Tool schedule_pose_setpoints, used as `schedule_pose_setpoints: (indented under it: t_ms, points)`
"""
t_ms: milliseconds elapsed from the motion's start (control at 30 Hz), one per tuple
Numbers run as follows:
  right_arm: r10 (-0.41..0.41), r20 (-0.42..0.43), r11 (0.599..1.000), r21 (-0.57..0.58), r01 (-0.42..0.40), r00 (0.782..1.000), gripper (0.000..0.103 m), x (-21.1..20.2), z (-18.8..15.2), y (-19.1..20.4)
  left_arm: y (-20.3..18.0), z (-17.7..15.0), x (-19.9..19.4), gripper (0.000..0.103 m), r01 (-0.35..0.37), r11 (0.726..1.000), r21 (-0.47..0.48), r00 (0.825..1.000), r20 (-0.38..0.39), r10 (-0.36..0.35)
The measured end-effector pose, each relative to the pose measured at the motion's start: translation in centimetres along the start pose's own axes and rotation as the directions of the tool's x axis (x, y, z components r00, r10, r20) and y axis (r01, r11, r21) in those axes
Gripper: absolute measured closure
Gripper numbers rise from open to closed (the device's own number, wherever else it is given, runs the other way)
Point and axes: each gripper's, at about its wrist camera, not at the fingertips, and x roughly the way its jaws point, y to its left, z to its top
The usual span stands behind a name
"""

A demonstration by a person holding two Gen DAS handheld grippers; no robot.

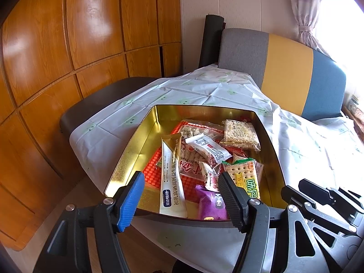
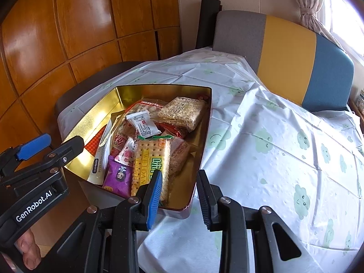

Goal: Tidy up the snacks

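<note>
We saw the gold-lined metal tin (image 1: 134, 150) standing on the white tablecloth with green cloud faces (image 2: 261, 136), near the table edge closest to us, with all the snacks lying loose inside it. The left gripper (image 1: 182, 201) hovered over the tin's near wall with its jaws fairly wide apart and nothing between them. The right gripper (image 2: 179, 195) hung at the tin's near right corner; its jaws stood only a little apart and held nothing. Going from left to right in the tin, we noted a long white and gold sachet (image 1: 170, 182), a purple foil pouch (image 1: 210, 202), a small white wrapped candy (image 1: 208, 149), a yellow-green cracker pack (image 1: 244, 179) and a clear-wrapped block of puffed rice cake (image 1: 241, 133). We judged all of them light. The sachet seemed soft and slippery, best taken across its middle. The crackers and the rice cake looked stiff but breakable, so we would pinch them gently by their long flat sides, or by the crimped end of the wrapper.
</note>
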Motion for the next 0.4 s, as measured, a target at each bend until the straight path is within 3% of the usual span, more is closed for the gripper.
schedule_pose_setpoints:
  t_ms: [400]
  points:
    - [-0.006, 0.004, 1.0, 0.001, 0.006, 1.0, 0.072, -0.09, -0.01, -0.05, -0.05, 0.08, -0.48, 0.035, 0.001, 1.0, 0.003, 1.0, 0.026, -0.001]
